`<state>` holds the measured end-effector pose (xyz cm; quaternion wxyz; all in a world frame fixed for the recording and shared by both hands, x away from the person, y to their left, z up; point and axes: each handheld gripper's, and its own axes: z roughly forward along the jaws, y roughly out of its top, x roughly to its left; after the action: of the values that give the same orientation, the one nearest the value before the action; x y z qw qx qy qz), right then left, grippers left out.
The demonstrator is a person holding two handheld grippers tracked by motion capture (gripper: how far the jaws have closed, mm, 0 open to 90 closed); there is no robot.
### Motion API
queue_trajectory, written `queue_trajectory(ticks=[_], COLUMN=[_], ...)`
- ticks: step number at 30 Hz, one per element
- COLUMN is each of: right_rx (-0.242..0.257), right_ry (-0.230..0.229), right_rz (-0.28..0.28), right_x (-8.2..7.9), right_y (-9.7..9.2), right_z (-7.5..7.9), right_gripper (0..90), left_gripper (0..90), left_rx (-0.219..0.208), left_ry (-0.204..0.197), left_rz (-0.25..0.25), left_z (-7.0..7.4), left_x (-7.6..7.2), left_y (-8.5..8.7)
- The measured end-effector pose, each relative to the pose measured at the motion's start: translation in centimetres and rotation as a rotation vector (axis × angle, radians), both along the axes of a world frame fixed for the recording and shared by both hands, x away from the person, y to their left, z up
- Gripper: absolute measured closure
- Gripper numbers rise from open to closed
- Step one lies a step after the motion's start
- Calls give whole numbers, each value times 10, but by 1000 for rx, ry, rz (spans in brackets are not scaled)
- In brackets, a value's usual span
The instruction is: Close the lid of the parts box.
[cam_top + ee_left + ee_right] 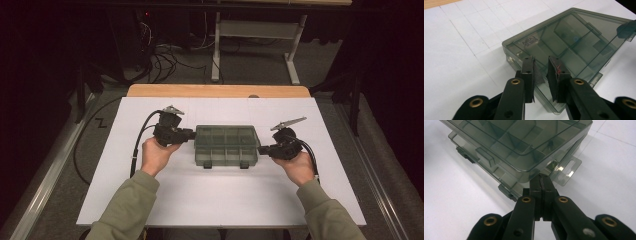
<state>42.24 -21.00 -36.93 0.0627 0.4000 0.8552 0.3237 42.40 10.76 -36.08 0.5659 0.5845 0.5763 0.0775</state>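
A smoky clear compartment box lies shut at the middle of the white table, latches toward me. My left gripper is at its left end. In the left gripper view, the left gripper stands open with a narrow gap, its pads over the box's near rim; nothing is pinched. My right gripper is at the box's right end. In the right gripper view, the right gripper is shut, pads together, tips against the end wall of the box beside its clear hang tab.
The white gridded table top has a wooden strip along its far edge. Each gripper trails a black cable off the table's side. Beyond the table are floor cables and a white desk frame.
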Motion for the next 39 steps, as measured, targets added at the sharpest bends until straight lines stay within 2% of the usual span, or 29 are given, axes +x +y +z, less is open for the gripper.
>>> queue_trajectory(ticks=[9,13,19,25,39], right_rx=[-11,-16,0,30,29], right_ry=[12,14,-17,-50,-38], right_rz=[13,3,-22,-5,5], right_x=[-1,-2,-4,-5,-2], right_y=[1,-3,-9,-5,6], right_z=[-6,-8,-4,1,-5], right_gripper=[900,900,900,900,900], left_gripper=[751,751,751,751,752], left_rx=[17,25,39,53,69], left_ry=[3,13,18,32,24], left_rz=[-11,-17,-27,-29,-43], left_z=[-10,-16,-21,-27,-34], left_x=[-3,-2,-4,-3,-6], left_y=[-4,-8,-12,-15,-26])
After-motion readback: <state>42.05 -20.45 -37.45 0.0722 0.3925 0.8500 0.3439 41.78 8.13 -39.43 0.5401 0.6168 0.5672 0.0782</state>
